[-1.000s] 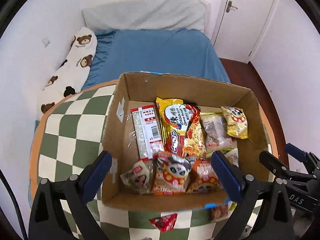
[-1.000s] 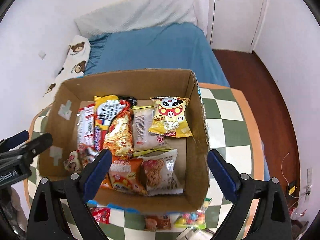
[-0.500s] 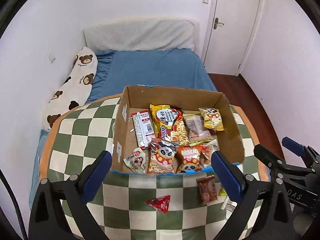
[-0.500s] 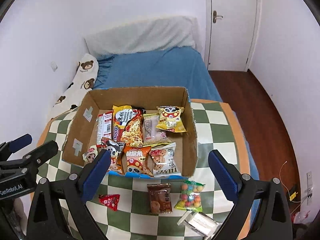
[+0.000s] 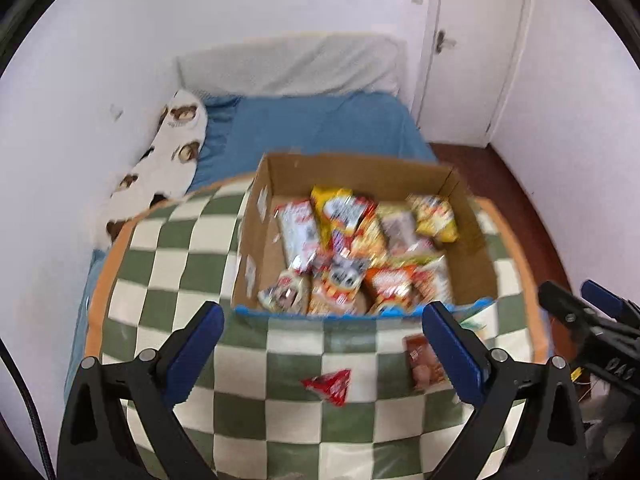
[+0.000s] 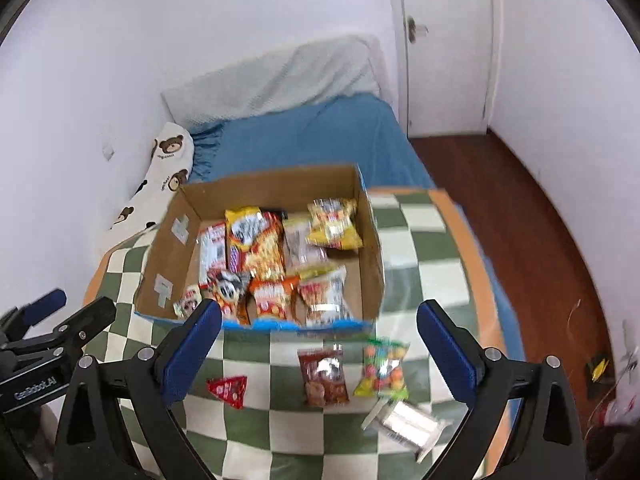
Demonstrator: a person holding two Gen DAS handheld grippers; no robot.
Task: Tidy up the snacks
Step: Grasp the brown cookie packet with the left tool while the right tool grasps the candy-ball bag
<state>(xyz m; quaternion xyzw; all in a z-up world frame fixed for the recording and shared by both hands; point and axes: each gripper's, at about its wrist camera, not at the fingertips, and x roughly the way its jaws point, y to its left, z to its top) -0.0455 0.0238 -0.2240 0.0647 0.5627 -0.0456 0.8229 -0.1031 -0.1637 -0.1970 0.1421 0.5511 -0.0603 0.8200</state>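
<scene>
Both views motion-blurred. Left gripper (image 5: pixel 322 344) hanging over the near part of the green-and-cream checkered tabletop (image 5: pixel 172 264), jaws spread wide, nothing between the blue pads. Right gripper (image 6: pixel 320 342) likewise above the near edge, jaws spread wide and empty.

Cardboard box (image 6: pixel 168 256) standing toward the far edge of the tabletop, open at the top, packed with snack packets: a yellow panda-print bag (image 6: pixel 334 226) at the far right corner of the box, an orange noodle pack (image 6: pixel 262 248) in the middle, a red-and-white wrapper (image 6: pixel 212 246) to its left, more packets crowded along the near wall. Details of the labels too blurred to read.

Four loose snacks lying on the tabletop in front of the box, all apart from the jaws. Red triangular packet (image 6: pixel 228 390) just beside the right gripper's left pad, and seen in the left wrist view (image 5: pixel 330 384) between the left gripper's pads but lower down on the cloth. Brown snack packet (image 6: pixel 324 376) near the middle between the right gripper's pads, beside a colourful candy bag (image 6: pixel 382 370). Clear silvery packet (image 6: pixel 404 424) nearest the camera, by the right pad.

Blue bed (image 6: pixel 316 140) beyond the tabletop, bear-print pillow (image 6: pixel 164 176) along the wall.
</scene>
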